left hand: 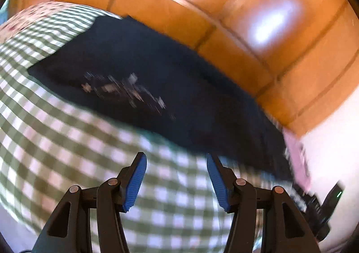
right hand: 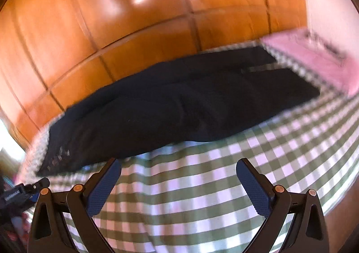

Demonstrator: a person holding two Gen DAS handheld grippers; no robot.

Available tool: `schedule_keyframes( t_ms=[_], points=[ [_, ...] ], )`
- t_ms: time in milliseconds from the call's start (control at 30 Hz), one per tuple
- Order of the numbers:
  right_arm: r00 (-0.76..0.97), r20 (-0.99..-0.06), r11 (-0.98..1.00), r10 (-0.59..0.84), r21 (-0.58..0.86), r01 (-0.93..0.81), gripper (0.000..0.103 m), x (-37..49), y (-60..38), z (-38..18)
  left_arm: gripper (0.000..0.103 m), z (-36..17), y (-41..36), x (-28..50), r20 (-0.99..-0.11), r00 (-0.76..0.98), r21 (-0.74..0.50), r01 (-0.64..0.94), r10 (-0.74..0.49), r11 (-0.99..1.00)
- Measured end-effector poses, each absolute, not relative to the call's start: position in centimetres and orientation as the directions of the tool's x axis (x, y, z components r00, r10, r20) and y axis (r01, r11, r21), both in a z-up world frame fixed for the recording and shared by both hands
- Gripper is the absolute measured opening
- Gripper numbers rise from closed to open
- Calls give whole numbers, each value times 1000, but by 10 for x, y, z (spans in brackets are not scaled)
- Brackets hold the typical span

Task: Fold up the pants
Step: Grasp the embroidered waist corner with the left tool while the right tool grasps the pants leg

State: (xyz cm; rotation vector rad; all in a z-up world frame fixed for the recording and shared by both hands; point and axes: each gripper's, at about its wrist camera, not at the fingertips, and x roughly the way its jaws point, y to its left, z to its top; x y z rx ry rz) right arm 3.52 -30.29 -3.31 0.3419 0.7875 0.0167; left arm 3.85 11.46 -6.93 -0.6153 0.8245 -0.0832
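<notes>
Dark navy pants (left hand: 143, 78) lie spread flat on a green-and-white checked bedcover (left hand: 67, 140), with a pale printed patch on the fabric. My left gripper (left hand: 176, 158) is open and empty, just short of the near edge of the pants. In the right wrist view the same pants (right hand: 179, 100) lie across the checked cover (right hand: 224, 174), the two legs reaching to the right. My right gripper (right hand: 178, 165) is open and empty, above the cover near the pants' front edge. Both views are blurred.
Orange wooden panelled doors (right hand: 112, 28) stand behind the bed. A pink cloth (right hand: 314, 57) lies at the bed's right end, and it also shows in the left wrist view (left hand: 298, 158). The other gripper (right hand: 24, 190) shows at the far left.
</notes>
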Motion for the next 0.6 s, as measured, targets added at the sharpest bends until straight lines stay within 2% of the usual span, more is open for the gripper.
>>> schedule_keyframes(
  t_ms=[133,267,500,600],
  points=[
    [717,-679,878,159,429,212,101,44,-359,-50,55,-76,149,45,-652,721,-545,-230,-235,806],
    [727,-659,799,193,536,274,91,52,-401,-63,55,-84,177,49,-622,759,-586,-288,-193,758],
    [744,-635,716,210,618,325,74,65,-433,-80,55,-109,206,67,-610,766,-653,-343,-201,676],
    [759,-617,708,207,630,319,70,72,-434,-82,55,-116,211,71,-589,782,-676,-341,-202,654]
  ],
)
